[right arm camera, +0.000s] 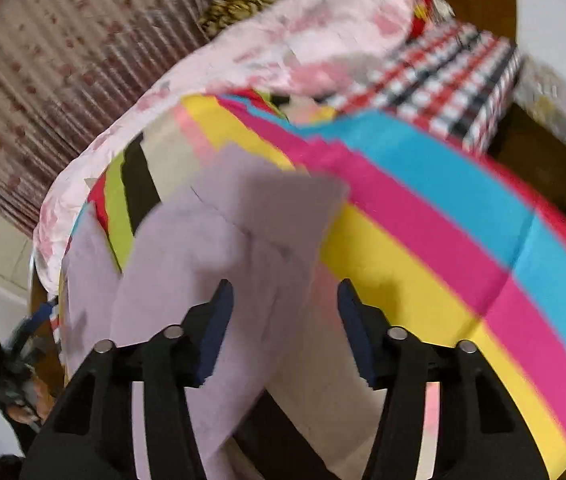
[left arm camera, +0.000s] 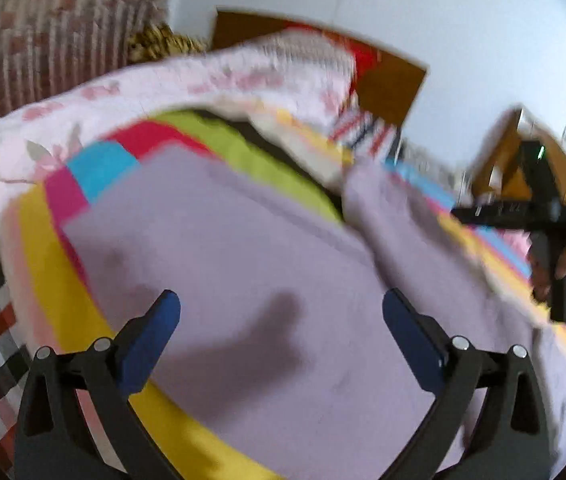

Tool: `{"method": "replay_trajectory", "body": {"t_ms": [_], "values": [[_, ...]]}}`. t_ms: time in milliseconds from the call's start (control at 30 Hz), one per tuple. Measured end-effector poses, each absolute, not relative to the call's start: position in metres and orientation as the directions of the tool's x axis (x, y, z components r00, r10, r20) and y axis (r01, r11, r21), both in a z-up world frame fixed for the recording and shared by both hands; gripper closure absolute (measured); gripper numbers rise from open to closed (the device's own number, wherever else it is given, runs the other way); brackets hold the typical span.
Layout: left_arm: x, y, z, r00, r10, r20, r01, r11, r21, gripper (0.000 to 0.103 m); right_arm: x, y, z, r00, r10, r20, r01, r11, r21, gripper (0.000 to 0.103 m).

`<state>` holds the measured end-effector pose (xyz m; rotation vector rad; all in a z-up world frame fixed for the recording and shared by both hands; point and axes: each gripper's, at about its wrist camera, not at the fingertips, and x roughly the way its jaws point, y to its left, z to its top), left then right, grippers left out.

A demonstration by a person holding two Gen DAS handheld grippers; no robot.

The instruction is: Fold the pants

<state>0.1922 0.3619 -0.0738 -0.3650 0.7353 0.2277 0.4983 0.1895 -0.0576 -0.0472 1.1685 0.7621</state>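
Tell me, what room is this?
Probably a bedroom. Lilac pants lie on a bed with a bright striped sheet, a pink floral quilt is heaped behind, and a curtain hangs nearby.

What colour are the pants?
Pale lilac, plain with no pattern. The pants show best in the left wrist view.

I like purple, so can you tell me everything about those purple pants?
The pants are pale lilac, plain, of soft-looking cloth. They lie mostly flat on the striped sheet, with one rumpled part bunched toward the right side. The open left gripper hangs above them, casting a shadow. In the right wrist view an end of the pants sits between the fingers of the open right gripper. Both views are blurred.
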Motion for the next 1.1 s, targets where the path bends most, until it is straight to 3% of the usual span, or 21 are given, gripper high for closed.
{"method": "replay_trajectory", "body": {"t_ms": [100,133,200,467,600,733,767,800,833,900,933,1000,1100], "values": [[0.208,0.365,-0.091,0.638,0.06,-0.768,-0.351,0.91,-0.22,0.002,0.501,0.2,-0.076,0.155,0.514,-0.844,-0.549,0.755,0.359,0.058],[0.208,0.369,-0.091,0.641,0.039,-0.766,-0.351,0.903,-0.248,0.002,0.5,0.206,-0.076,0.17,0.527,-0.833,-0.567,0.743,0.355,0.065],[0.207,0.375,-0.093,0.631,0.025,-0.775,-0.366,0.891,-0.27,0.002,0.499,0.205,-0.075,0.193,0.51,-0.839,-0.567,0.755,0.328,0.093],[0.135,0.422,-0.073,0.744,0.127,-0.656,-0.494,0.767,-0.41,0.002,0.434,0.264,0.007,0.236,0.631,-0.739,-0.747,0.604,0.278,0.094],[0.116,0.446,-0.078,0.774,0.127,-0.62,-0.528,0.67,-0.522,0.002,0.381,0.338,0.035,0.14,0.69,-0.71,-0.851,0.451,0.269,0.094],[0.091,0.459,-0.082,0.76,0.172,-0.626,-0.583,0.605,-0.542,0.002,0.34,0.395,0.029,-0.069,0.705,-0.706,-0.889,0.277,0.364,0.084],[0.087,0.462,-0.085,0.752,0.182,-0.633,-0.597,0.596,-0.538,0.002,0.333,0.405,0.028,-0.117,0.701,-0.704,-0.891,0.238,0.385,0.068],[0.079,0.464,-0.087,0.743,0.189,-0.642,-0.609,0.588,-0.533,0.002,0.328,0.412,0.028,-0.133,0.701,-0.7,-0.899,0.212,0.384,0.034],[0.075,0.467,-0.088,0.739,0.19,-0.647,-0.614,0.585,-0.53,0.002,0.327,0.412,0.03,-0.121,0.711,-0.693,-0.904,0.209,0.372,0.025],[0.068,0.471,-0.09,0.734,0.193,-0.651,-0.62,0.582,-0.526,0.002,0.334,0.405,0.035,-0.097,0.742,-0.663,-0.908,0.207,0.365,0.027],[0.065,0.47,-0.09,0.736,0.192,-0.649,-0.617,0.584,-0.527,0.003,0.344,0.399,0.036,-0.07,0.747,-0.662,-0.905,0.232,0.357,0.033],[0.065,0.469,-0.089,0.752,0.171,-0.636,-0.594,0.593,-0.543,0.003,0.363,0.386,0.032,0.03,0.727,-0.686,-0.908,0.307,0.286,0.043],[0.075,0.465,-0.087,0.799,0.108,-0.592,-0.518,0.623,-0.586,0.011,0.393,0.369,0.011,0.087,0.682,-0.726,-0.884,0.389,0.259,0.046]]}}
